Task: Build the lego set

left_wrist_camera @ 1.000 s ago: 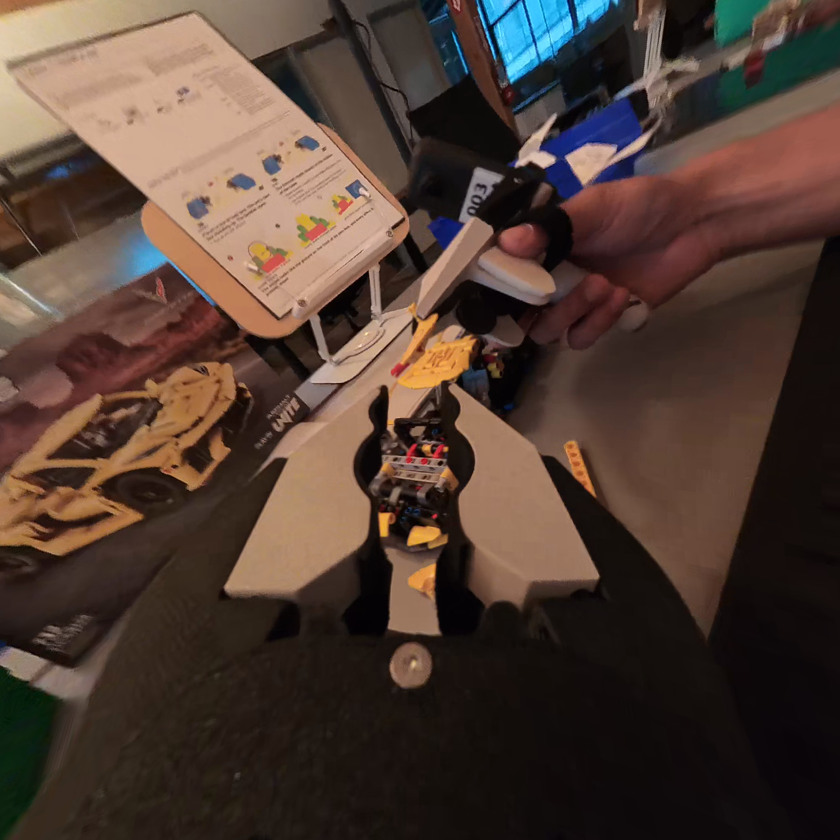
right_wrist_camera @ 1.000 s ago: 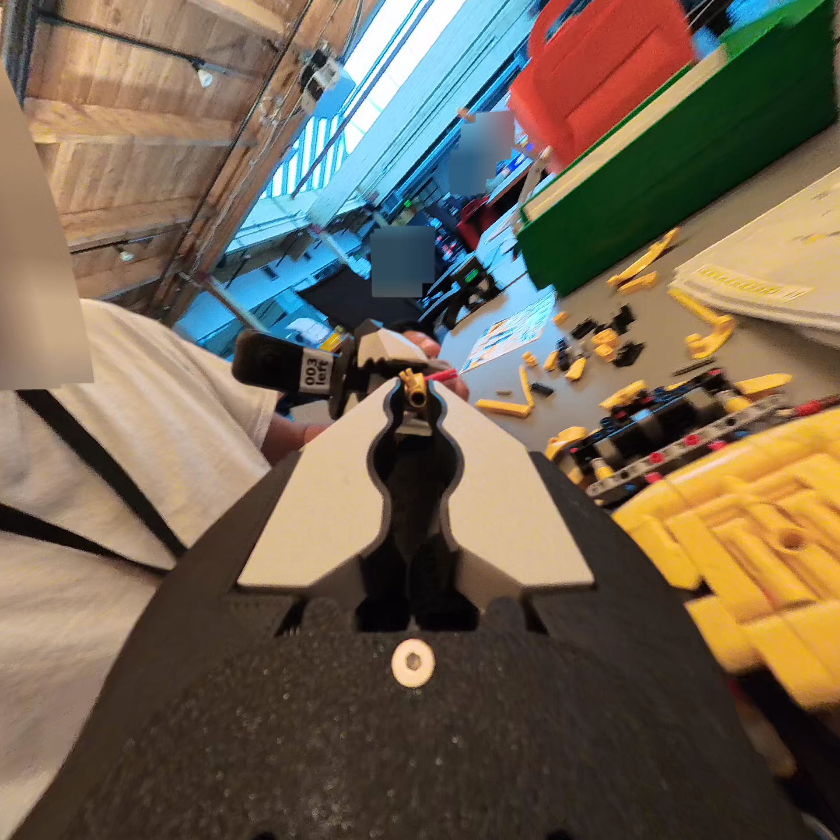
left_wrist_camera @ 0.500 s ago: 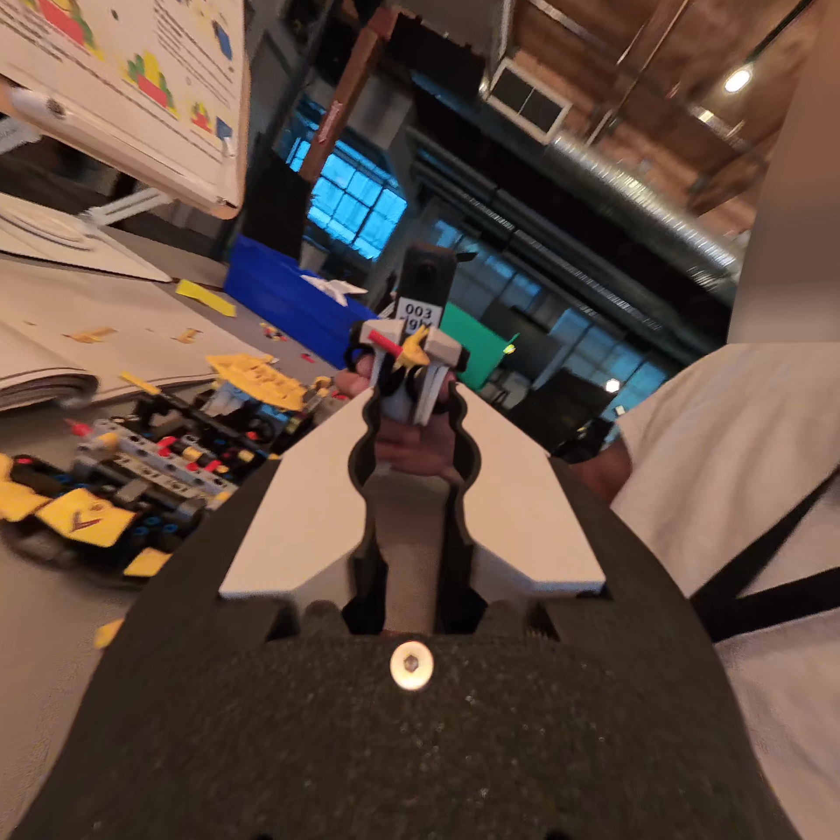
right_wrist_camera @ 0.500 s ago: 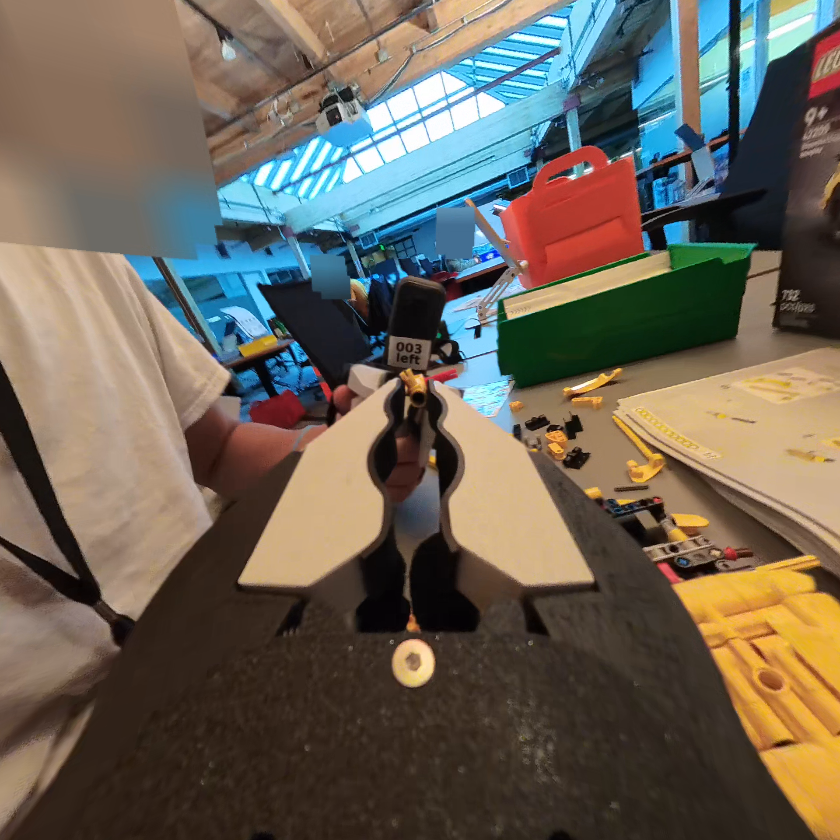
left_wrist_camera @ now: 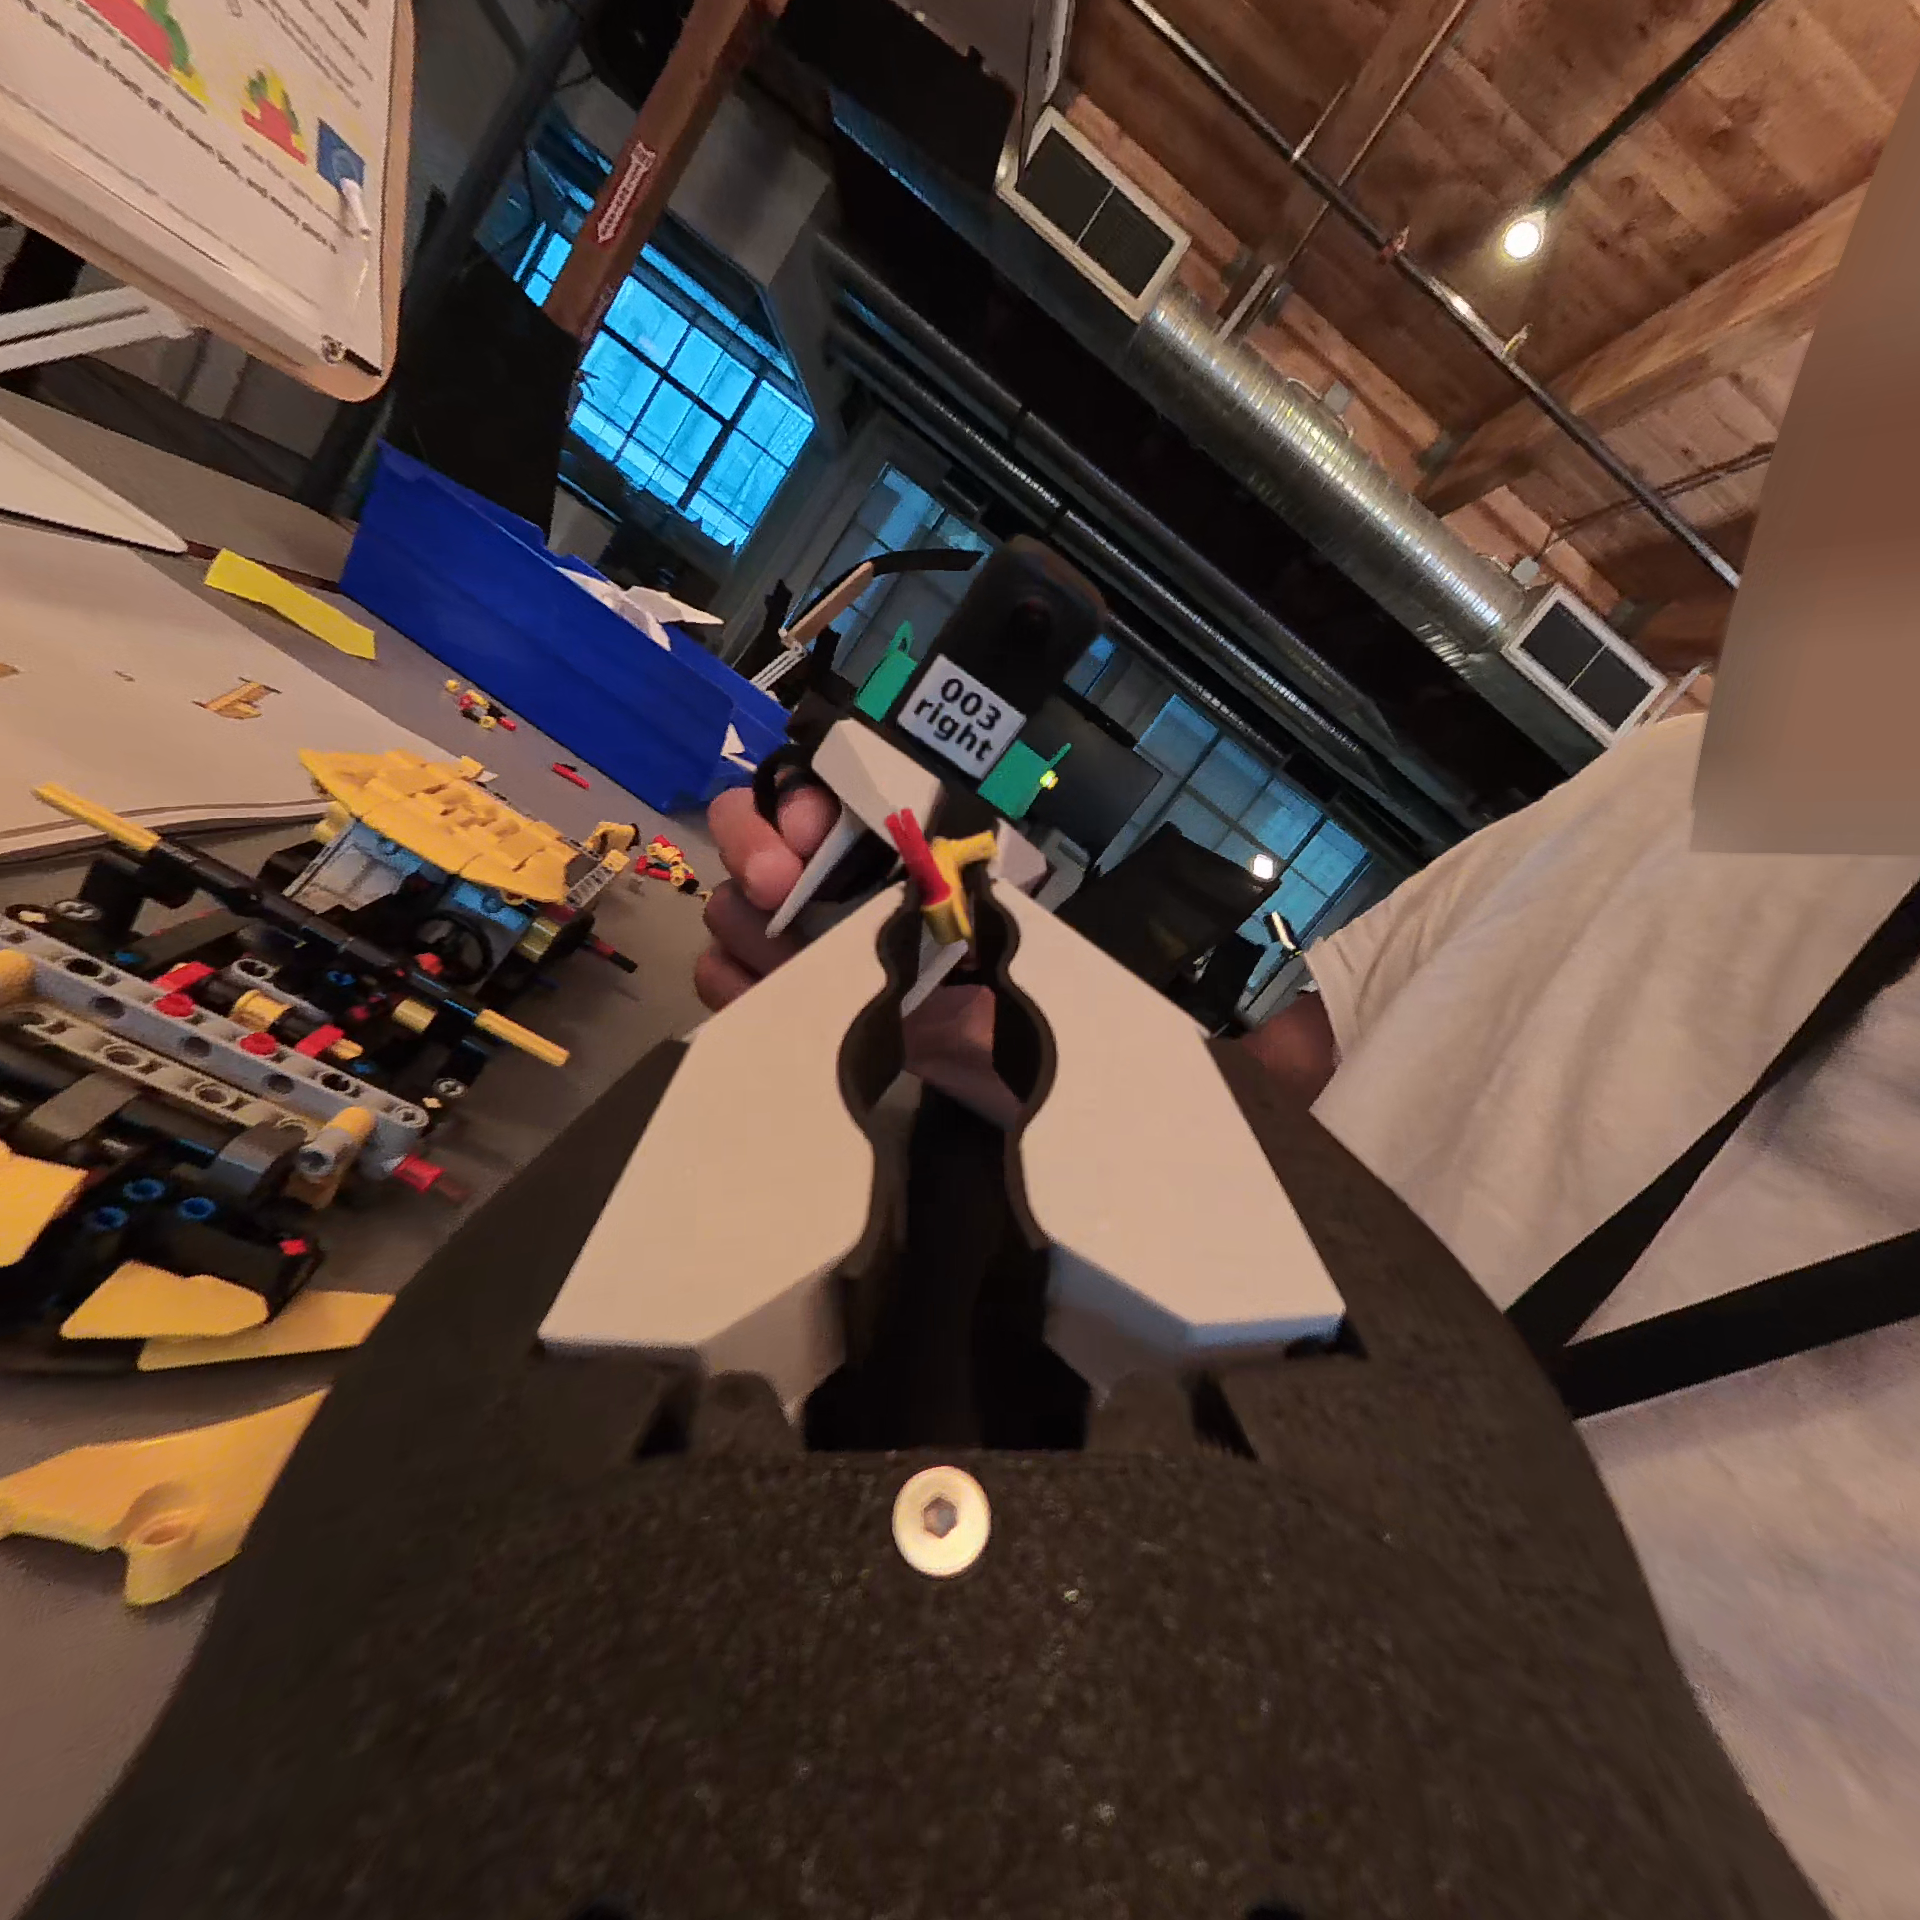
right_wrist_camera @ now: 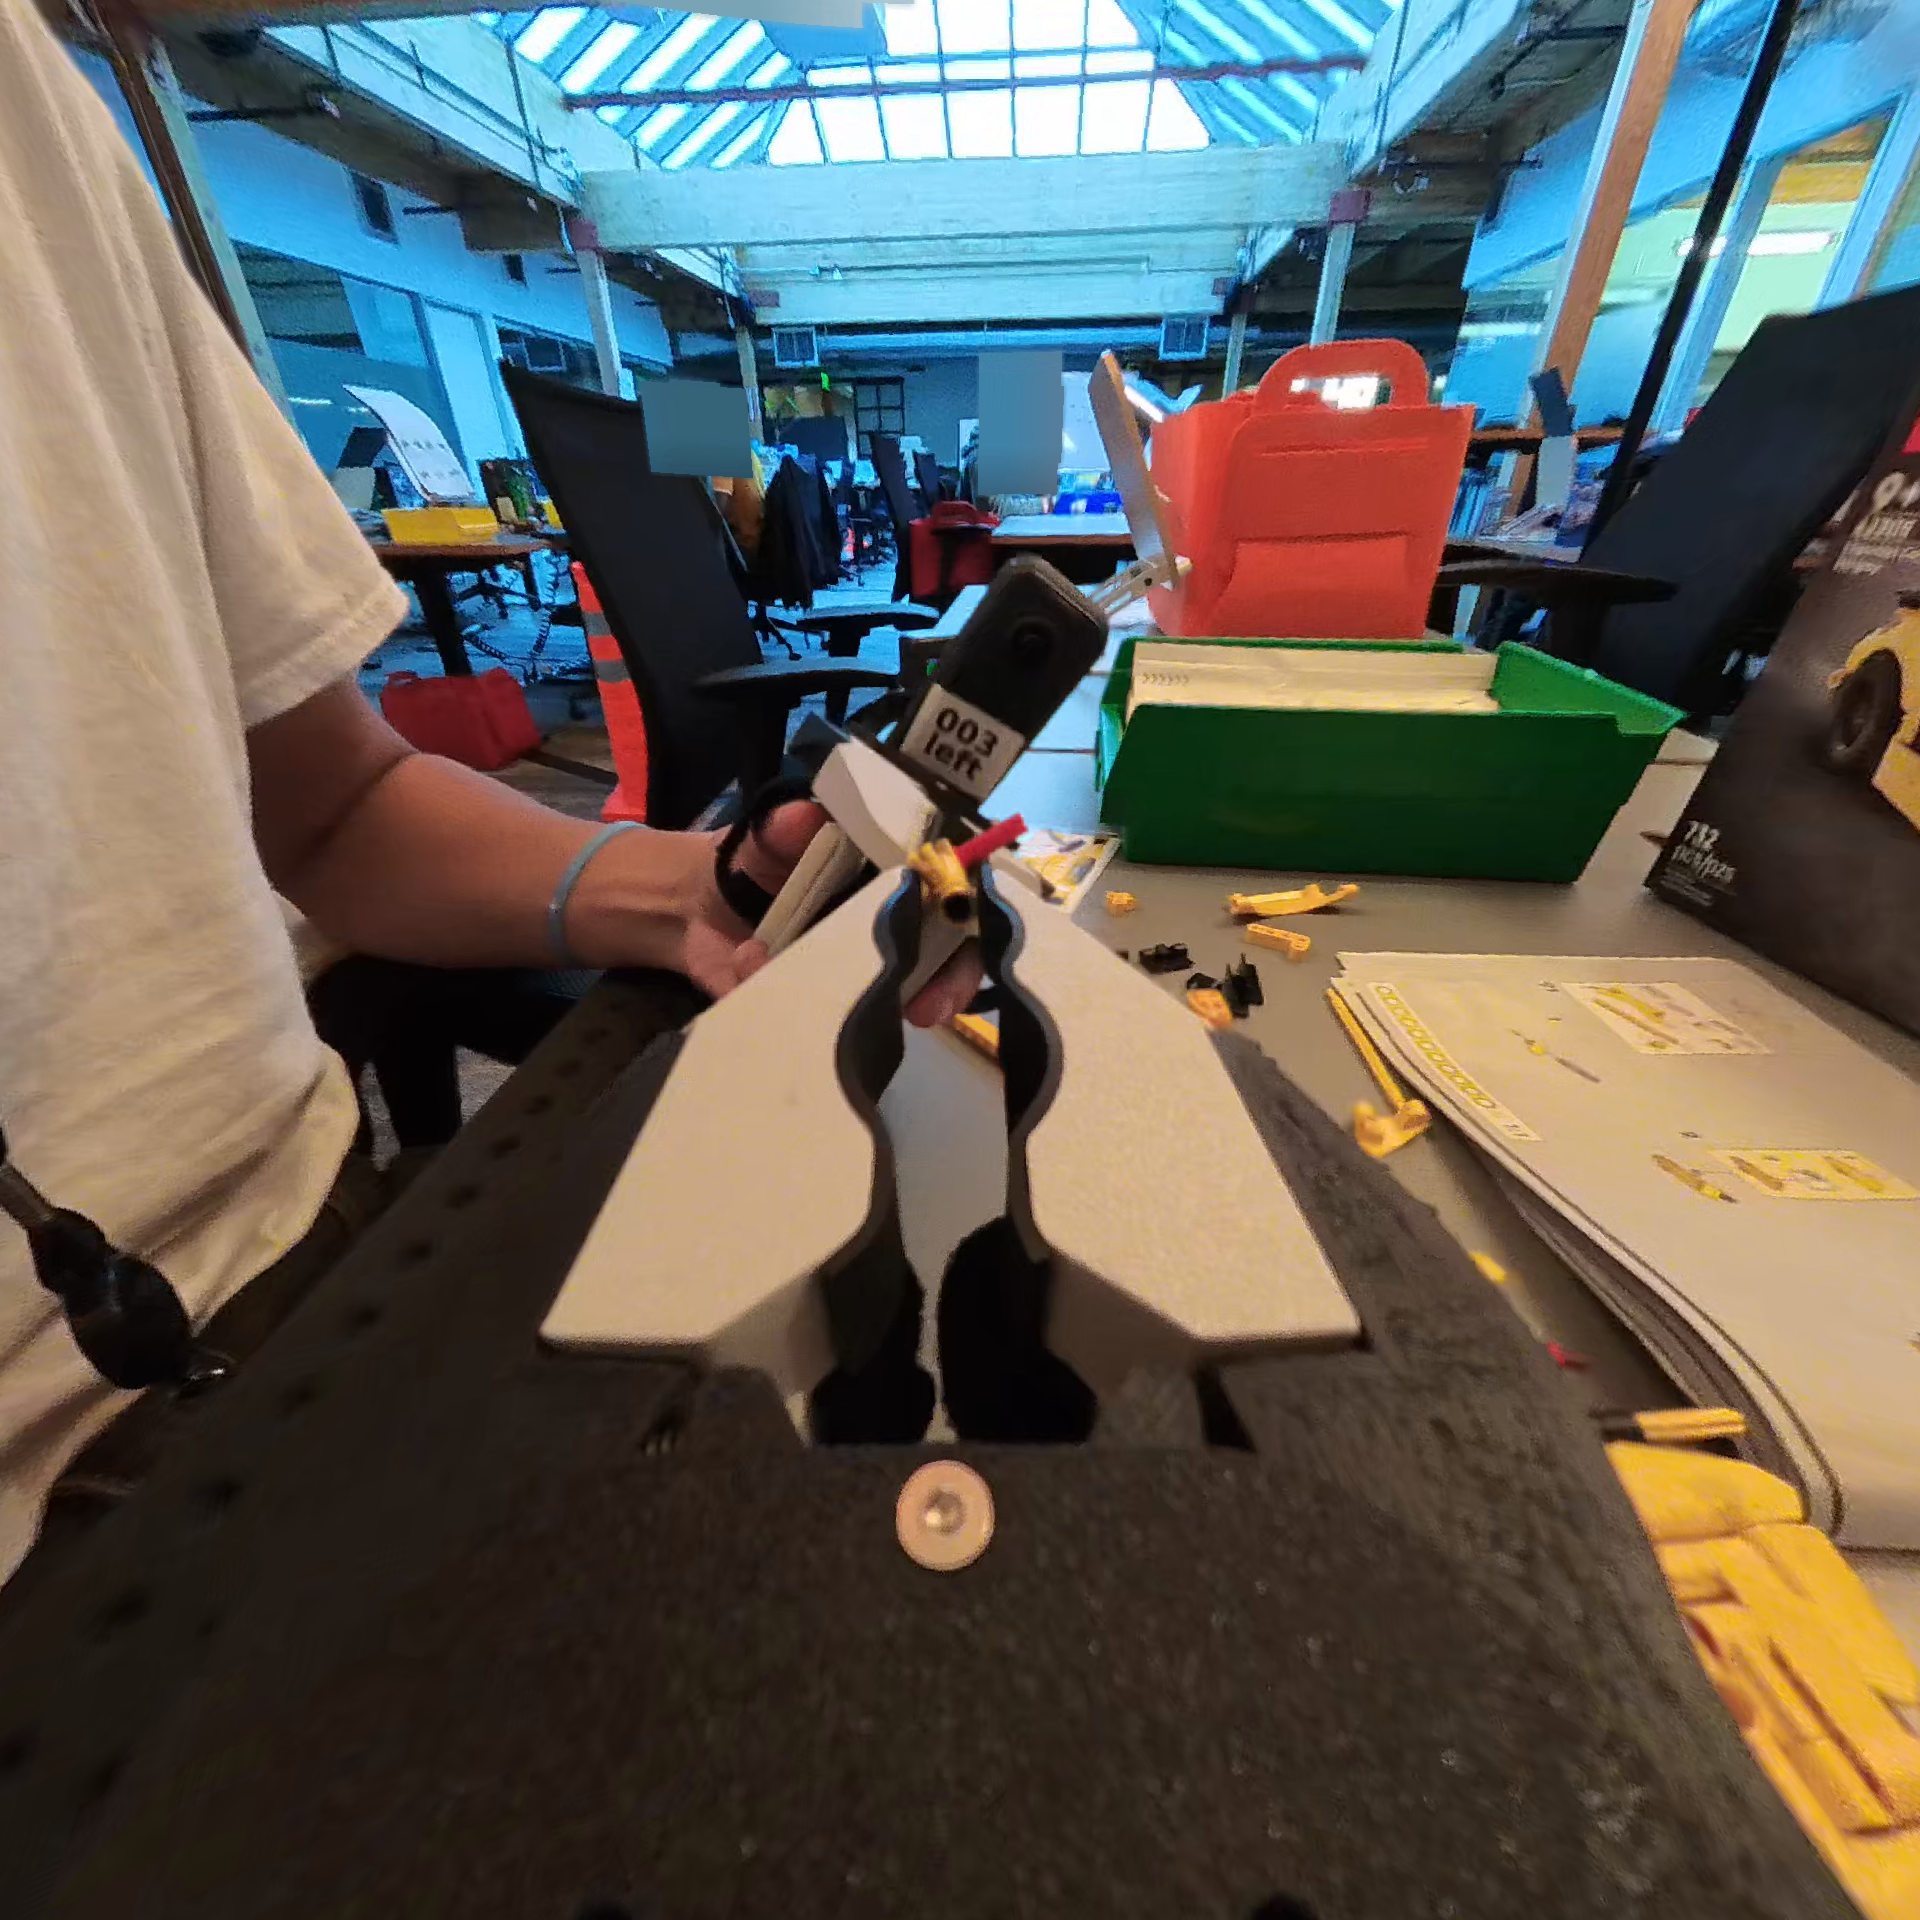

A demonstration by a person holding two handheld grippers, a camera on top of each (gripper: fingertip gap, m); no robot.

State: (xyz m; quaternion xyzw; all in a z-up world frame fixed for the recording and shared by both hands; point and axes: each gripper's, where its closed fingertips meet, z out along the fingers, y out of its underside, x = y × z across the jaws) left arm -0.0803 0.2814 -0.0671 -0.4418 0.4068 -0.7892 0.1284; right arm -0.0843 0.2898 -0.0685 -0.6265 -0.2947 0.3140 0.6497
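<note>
Right gripper (right_wrist_camera: 948, 896): fingers nearly together, pinching a small yellow connector (right_wrist_camera: 943, 871) with a red pin (right_wrist_camera: 989, 837) in it, held in the air.
Left gripper (left_wrist_camera: 943, 914): tips drawn close at the same piece — whether it grips, I cannot tell.
Lego car (left_wrist_camera: 208, 1049): part-built, on the tabletop by its near edge.
Farther back: green bin (right_wrist_camera: 1371, 774) — toward the tabletop's far edge.

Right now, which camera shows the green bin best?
The right wrist view: the green bin sits whole on the table with white sheets inside. The left wrist view shows no green bin, only a blue bin.
</note>
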